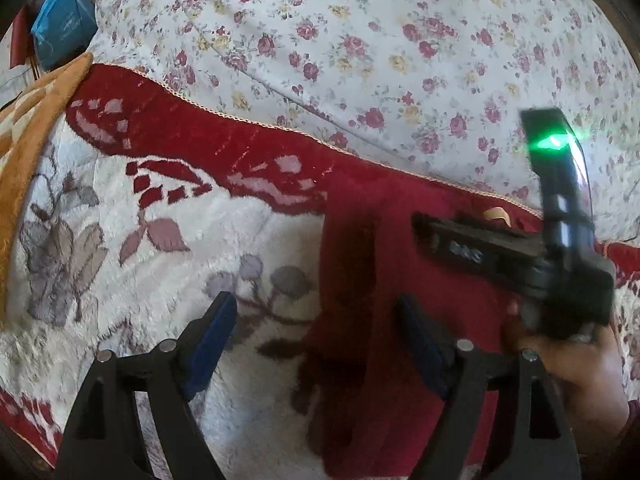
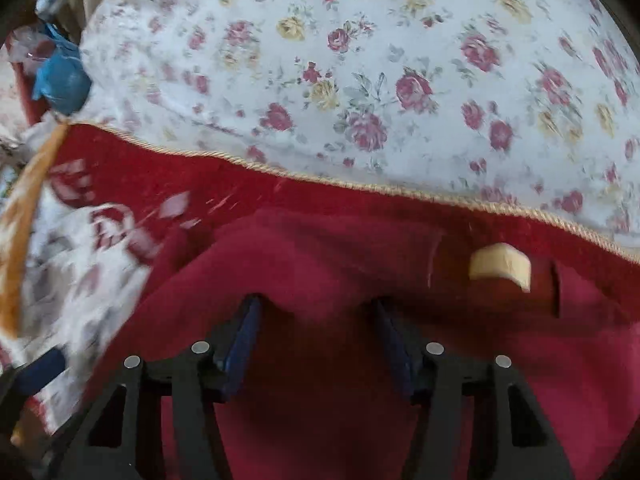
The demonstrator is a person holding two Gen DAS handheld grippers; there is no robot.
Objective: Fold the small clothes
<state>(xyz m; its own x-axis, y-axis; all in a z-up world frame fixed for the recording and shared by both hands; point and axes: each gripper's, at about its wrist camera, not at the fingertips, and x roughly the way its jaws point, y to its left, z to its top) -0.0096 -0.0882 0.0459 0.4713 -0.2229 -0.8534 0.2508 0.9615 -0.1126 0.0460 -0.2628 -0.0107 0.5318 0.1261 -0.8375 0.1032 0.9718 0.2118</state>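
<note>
A dark red garment (image 1: 360,280) lies on a plush blanket, with a cream label (image 1: 496,214) near its far end. My left gripper (image 1: 320,344) stands open above the garment's left edge. One blue pad is over the white plush and the other over the red cloth. To the right, a hand (image 1: 580,372) holds the black body of the right tool (image 1: 520,264), which shows a green light. In the blurred right wrist view, my right gripper (image 2: 320,332) is open low over the red garment (image 2: 320,260). Cloth lies between its pads, and the cream label (image 2: 500,266) sits ahead to the right.
The blanket (image 1: 140,280) is white plush with grey flowers and a red border with a corded edge. Beyond it spreads a white sheet printed with roses (image 1: 360,40). An orange blanket (image 1: 24,140) and a blue bag (image 1: 60,28) sit at the far left.
</note>
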